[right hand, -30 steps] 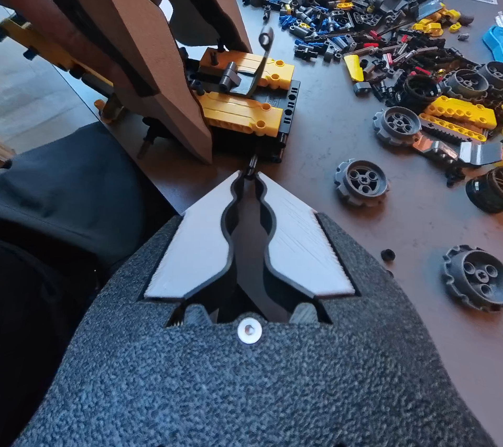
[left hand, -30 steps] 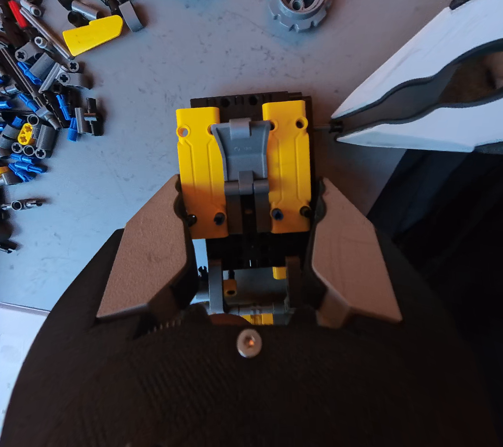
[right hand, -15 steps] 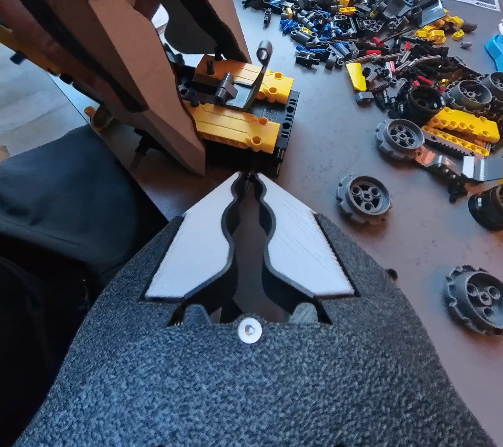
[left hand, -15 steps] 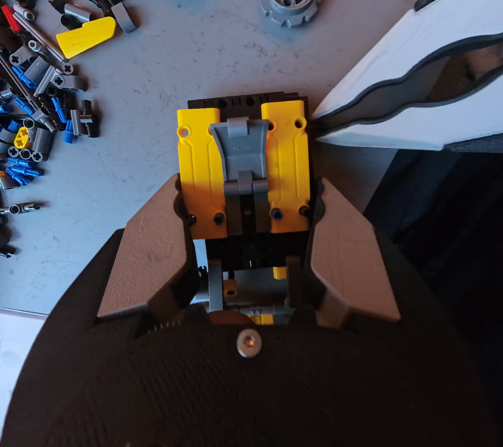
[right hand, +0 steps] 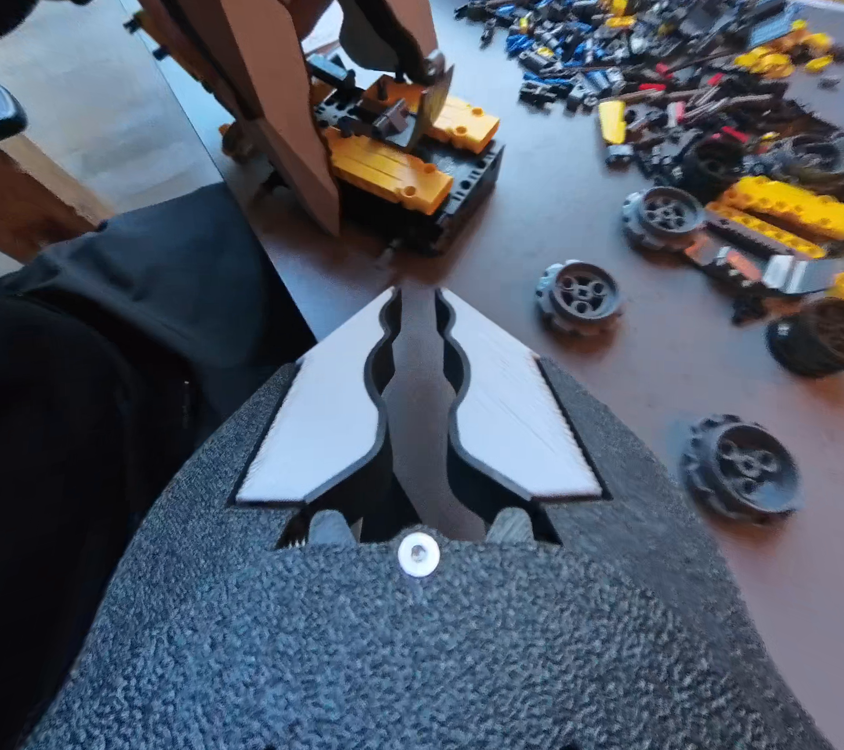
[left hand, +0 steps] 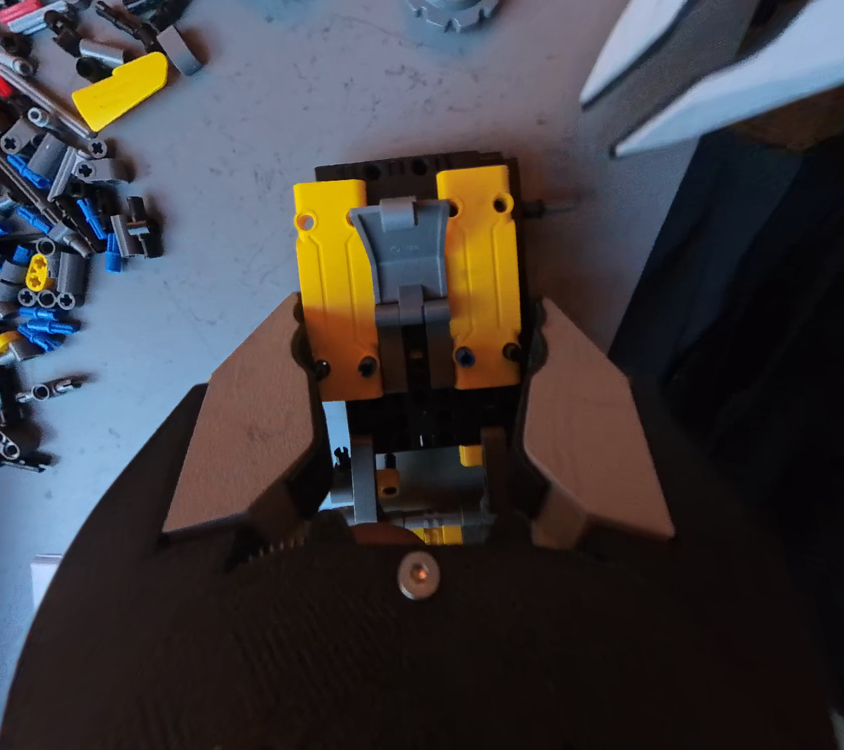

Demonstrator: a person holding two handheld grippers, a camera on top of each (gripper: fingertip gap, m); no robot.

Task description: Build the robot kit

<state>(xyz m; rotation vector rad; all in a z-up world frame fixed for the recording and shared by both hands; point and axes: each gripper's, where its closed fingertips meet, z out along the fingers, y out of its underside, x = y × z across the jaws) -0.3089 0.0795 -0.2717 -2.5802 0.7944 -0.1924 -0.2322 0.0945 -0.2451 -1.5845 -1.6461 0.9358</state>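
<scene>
Near the table's (left hand: 255, 97) front edge, I have the left gripper (left hand: 420, 308) coming down steeply from above, its brown fingers (left hand: 246, 417) clamped on the two flanks of the model (left hand: 333, 271). The model is a black block with two yellow panels and a grey curved piece (left hand: 402, 248) between them, and it sits on the table. From my right wrist view, the far finger touches the model close to that grey piece, which stands tilted up. A small dark pin (left hand: 545, 207) juts from the model's right side. My right gripper (right hand: 418, 294) is held low and nearly level, pointing at that side but clear of it. Its white fingers (right hand: 319, 422) are parted by a narrow gap with nothing between them. Grey wheels (right hand: 577, 294) lie just to its right. The loose parts pile (left hand: 45, 203) lies well to the left of the model. A person's dark-clothed leg (right hand: 160, 271) shows below the table edge.
</scene>
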